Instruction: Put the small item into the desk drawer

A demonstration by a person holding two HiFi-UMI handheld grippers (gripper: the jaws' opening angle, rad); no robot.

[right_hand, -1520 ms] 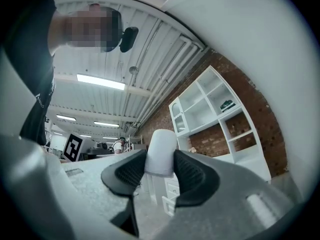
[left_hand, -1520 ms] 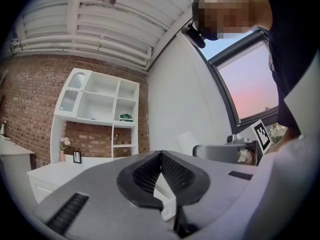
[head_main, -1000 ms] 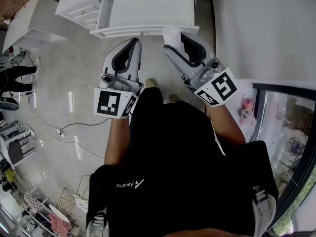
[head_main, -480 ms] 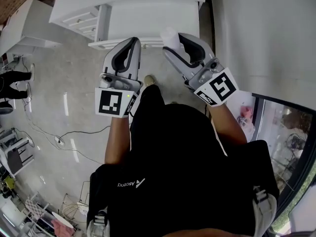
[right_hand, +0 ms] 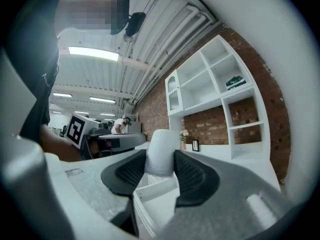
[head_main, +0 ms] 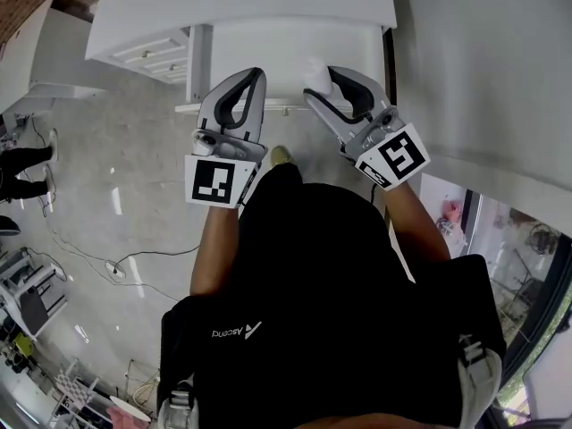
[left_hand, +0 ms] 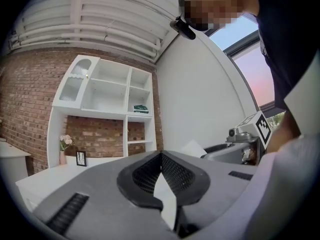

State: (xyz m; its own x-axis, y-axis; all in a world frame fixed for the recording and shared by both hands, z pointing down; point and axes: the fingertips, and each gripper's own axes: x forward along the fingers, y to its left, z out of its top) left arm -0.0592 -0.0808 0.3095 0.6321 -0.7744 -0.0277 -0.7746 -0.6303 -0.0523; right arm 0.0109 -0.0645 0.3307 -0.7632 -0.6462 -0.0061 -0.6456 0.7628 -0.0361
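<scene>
The right gripper (right_hand: 160,160) pinches the white item (right_hand: 161,140); left gripper (left_hand: 161,156) fingers together.

A small, smooth white item with a rounded top (right_hand: 161,146) stands upright, pinched between the jaws of the right gripper (right_hand: 160,165). The white desk drawer (right_hand: 150,191) lies just below and ahead of them.

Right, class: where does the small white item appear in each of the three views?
Head view: small white item top centre, in the right gripper's jaws, against the white desk.
Left gripper view: right of centre, what looks like the item's white corner beside the right gripper.
Right gripper view: dead centre, clamped between the jaws.
Shared landmark: the white desk.
</scene>
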